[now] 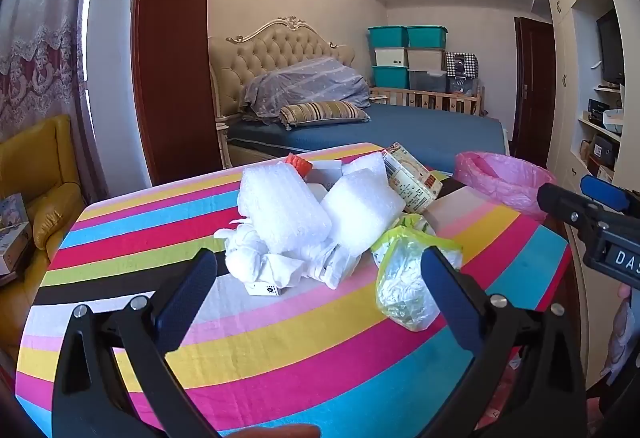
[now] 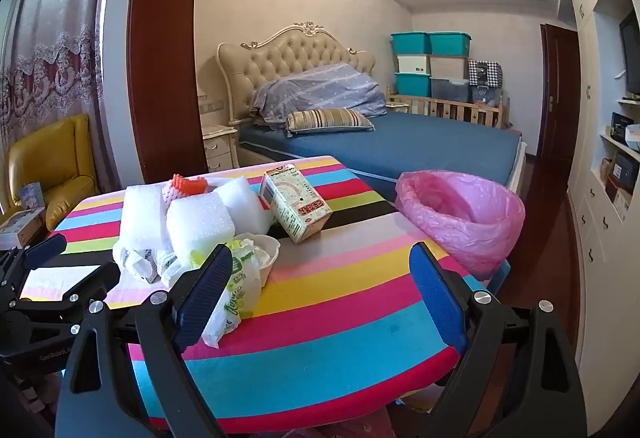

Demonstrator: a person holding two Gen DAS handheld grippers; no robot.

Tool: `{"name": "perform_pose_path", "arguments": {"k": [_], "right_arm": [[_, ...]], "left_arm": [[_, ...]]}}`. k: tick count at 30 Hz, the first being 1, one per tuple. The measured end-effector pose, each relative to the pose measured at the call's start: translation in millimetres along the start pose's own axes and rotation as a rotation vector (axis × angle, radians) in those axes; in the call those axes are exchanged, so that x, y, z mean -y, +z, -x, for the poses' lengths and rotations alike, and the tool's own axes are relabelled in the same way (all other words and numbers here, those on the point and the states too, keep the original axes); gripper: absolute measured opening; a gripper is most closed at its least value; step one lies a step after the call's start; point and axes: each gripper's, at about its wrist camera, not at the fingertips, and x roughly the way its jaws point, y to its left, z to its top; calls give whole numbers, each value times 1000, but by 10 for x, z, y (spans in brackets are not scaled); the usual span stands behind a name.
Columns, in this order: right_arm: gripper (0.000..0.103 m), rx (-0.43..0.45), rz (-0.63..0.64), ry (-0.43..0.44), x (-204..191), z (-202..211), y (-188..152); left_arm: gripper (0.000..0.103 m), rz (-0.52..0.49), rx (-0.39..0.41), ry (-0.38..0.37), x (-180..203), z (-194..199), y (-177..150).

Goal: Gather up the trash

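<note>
A pile of trash lies on the striped table (image 1: 304, 350): white foam blocks (image 1: 284, 209), crumpled white bags (image 1: 264, 262), a green-yellow plastic wrapper (image 1: 404, 278) and a drink carton (image 1: 412, 177). My left gripper (image 1: 320, 290) is open just before the pile, holding nothing. In the right wrist view the carton (image 2: 298, 207), foam blocks (image 2: 200, 226) and wrapper (image 2: 236, 286) show. My right gripper (image 2: 324, 290) is open and empty, its left finger beside the wrapper. A bin lined with a pink bag (image 2: 464, 213) stands at the table's far right edge and also shows in the left wrist view (image 1: 504, 181).
A bed (image 2: 400, 149) stands behind the table, with stacked storage boxes (image 2: 432, 65) beyond it. A yellow armchair (image 1: 36, 177) is on the left. White shelving (image 2: 612, 157) lines the right wall. A brown pillar (image 1: 172, 49) rises behind the table.
</note>
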Motion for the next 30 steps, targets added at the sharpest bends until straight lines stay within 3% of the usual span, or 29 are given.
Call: {"name": "perform_pose_path", "arguments": {"k": [30], "right_arm": [[85, -10, -6, 12, -5, -33, -28]], "left_arm": [[99, 15, -3, -24, 25, 51, 26]]}}
